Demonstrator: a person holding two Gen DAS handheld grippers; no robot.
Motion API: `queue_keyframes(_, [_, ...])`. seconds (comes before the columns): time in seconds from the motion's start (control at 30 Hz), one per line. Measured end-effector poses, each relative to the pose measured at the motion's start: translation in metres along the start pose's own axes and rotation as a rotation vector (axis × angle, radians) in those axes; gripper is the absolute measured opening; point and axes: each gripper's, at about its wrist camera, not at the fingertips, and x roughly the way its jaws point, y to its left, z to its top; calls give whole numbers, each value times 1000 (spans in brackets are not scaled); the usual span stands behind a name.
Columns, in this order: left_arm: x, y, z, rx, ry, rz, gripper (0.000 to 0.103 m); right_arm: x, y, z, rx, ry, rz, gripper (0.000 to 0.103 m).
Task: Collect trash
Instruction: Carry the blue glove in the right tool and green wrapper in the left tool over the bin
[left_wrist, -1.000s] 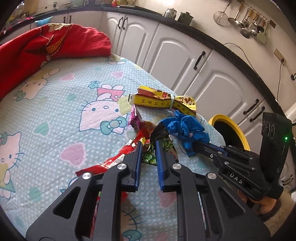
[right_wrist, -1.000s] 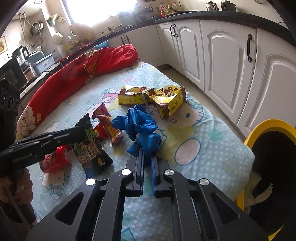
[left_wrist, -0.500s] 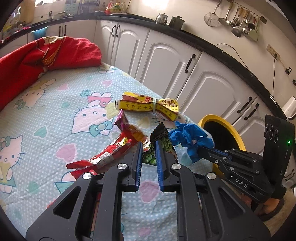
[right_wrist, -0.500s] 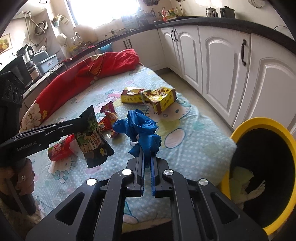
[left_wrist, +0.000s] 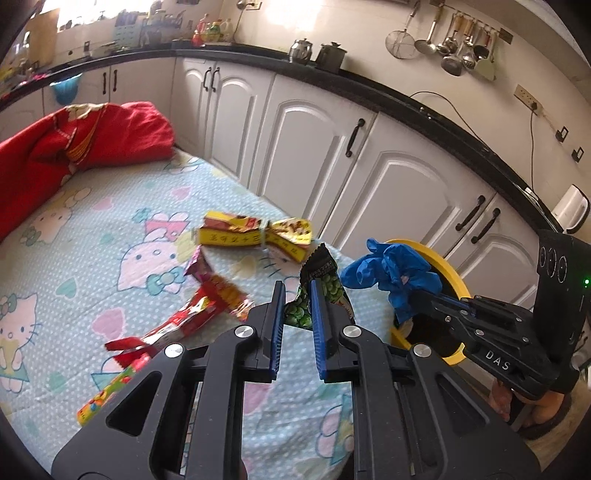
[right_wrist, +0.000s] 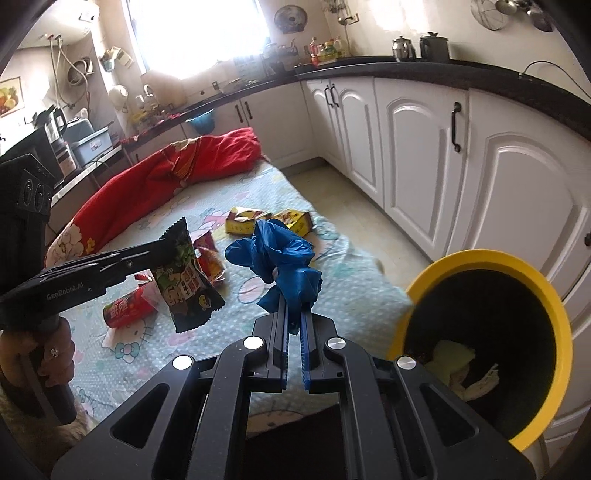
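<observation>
My left gripper (left_wrist: 297, 291) is shut on a green-and-black snack bag (left_wrist: 320, 288), which hangs from it above the bed in the right wrist view (right_wrist: 184, 273). My right gripper (right_wrist: 292, 314) is shut on a crumpled blue glove (right_wrist: 282, 258), also seen in the left wrist view (left_wrist: 391, 275), held in the air left of the yellow-rimmed trash bin (right_wrist: 517, 266). The bin (left_wrist: 448, 266) holds some pale trash. Red wrappers (left_wrist: 192, 314) and a crushed yellow box (left_wrist: 255, 236) lie on the bed.
The bed has a Hello Kitty sheet (left_wrist: 110, 229) and a red quilt (left_wrist: 74, 147) at its far end. White cabinets (right_wrist: 443, 155) with a black counter run along the right. A strip of floor (right_wrist: 354, 221) lies between bed and cabinets.
Both grippers have risen off the bed with their loads and moved towards the bin. The bin now shows more fully in both views.
</observation>
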Motion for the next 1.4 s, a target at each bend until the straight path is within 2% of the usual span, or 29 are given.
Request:
queue_keyframes(0.73, [16, -81, 10, 113, -30, -76, 9, -64, -73, -9, 119, -112, -112, 5])
queue_keyframes(1.4, [42, -143, 3, 185, -52, -115, 9, -95, -124, -29, 201, -161, -247, 5])
